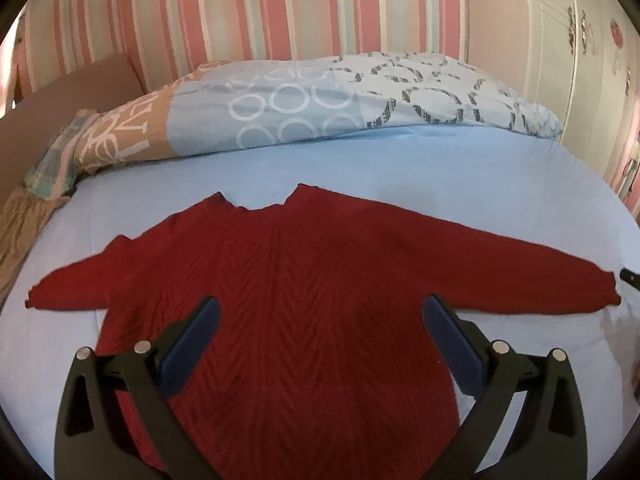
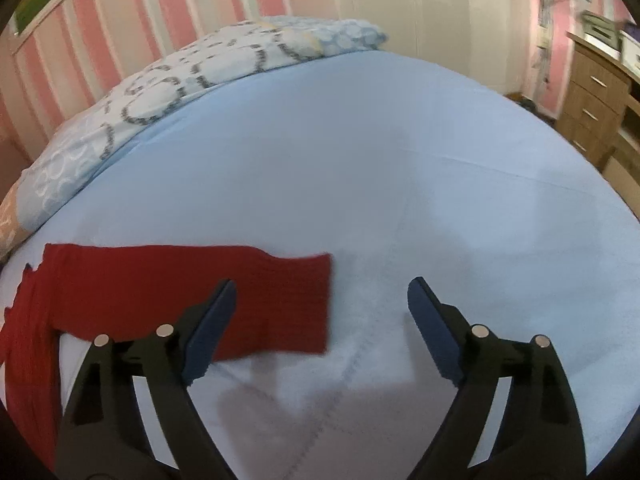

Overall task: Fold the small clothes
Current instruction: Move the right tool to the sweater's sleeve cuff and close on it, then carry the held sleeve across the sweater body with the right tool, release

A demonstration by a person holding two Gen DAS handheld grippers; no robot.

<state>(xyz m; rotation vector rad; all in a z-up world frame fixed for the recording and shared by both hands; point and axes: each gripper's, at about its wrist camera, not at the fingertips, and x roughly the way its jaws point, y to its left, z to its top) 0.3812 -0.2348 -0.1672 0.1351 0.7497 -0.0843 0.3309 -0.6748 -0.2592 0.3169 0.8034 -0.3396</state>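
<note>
Red sweater (image 1: 304,280): flat on blue bed sheet (image 1: 440,168), sleeves outspread. Left gripper (image 1: 320,320): spread wide over its body, empty. Right gripper (image 2: 322,304): spread wide near sleeve cuff (image 2: 296,300), seemingly above it; view blurred.

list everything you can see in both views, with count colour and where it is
sweater: one, dark red, spread flat on the bed, sleeves out
bed sheet: one, light blue, covering the bed
duvet: one, blue and tan with ring pattern, bunched along the far edge
wallpaper: pink, white and green stripes, behind the bed
drawer unit: one, wood brown, far right
left gripper: one, black with blue fingers, open above the sweater body
right gripper: one, black with blue fingers, open by the sleeve end
</note>
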